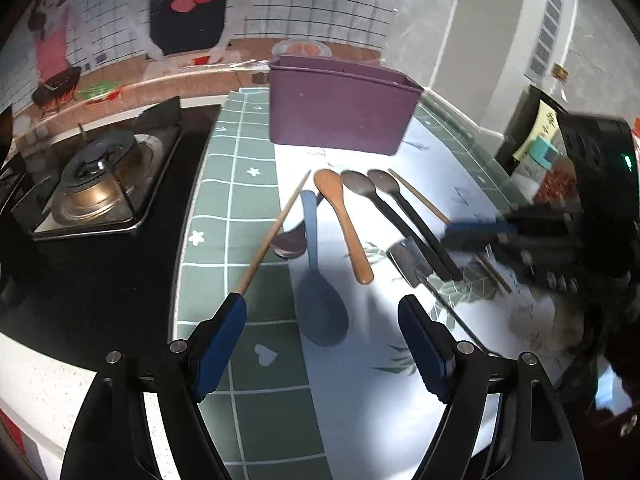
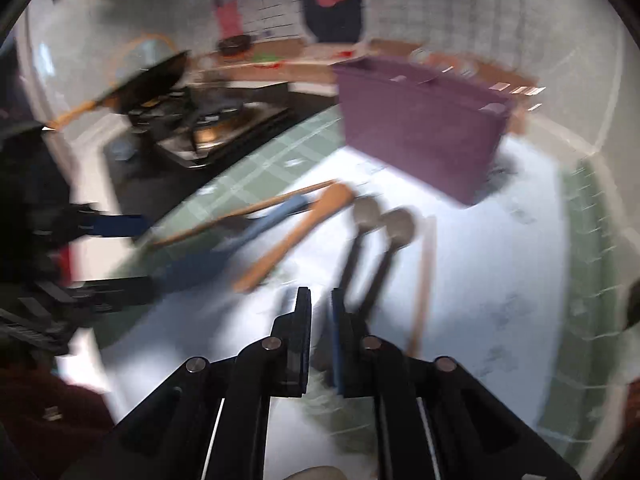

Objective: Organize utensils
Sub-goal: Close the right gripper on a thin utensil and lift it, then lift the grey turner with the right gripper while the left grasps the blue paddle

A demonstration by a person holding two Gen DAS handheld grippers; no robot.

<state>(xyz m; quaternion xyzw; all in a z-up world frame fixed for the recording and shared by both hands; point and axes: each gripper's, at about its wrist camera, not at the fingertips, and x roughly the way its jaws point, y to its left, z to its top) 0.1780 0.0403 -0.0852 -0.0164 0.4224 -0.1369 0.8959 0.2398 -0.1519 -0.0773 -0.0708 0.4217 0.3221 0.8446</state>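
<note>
Several utensils lie on a white mat (image 1: 360, 360): a long wooden-handled ladle (image 1: 276, 228), a blue rice paddle (image 1: 316, 280), a wooden spoon (image 1: 342, 220), two dark spoons (image 1: 384, 208), chopsticks (image 1: 420, 196) and a small metal spatula (image 1: 412, 260). A purple utensil box (image 1: 340, 108) stands behind them. My left gripper (image 1: 320, 320) is open above the blue paddle. My right gripper (image 2: 320, 304) is nearly closed with a narrow gap and nothing visible between its fingers, just in front of the dark spoons (image 2: 384, 236); the right wrist view is blurred. It shows at the right in the left wrist view (image 1: 476, 236).
A gas stove (image 1: 100, 184) sits on the black cooktop at left, with a wok (image 2: 152, 80) on it. Green tiled mat (image 1: 236, 200) borders the white one. Jars (image 1: 540, 160) stand at the right. The purple box (image 2: 420, 128) is at the back.
</note>
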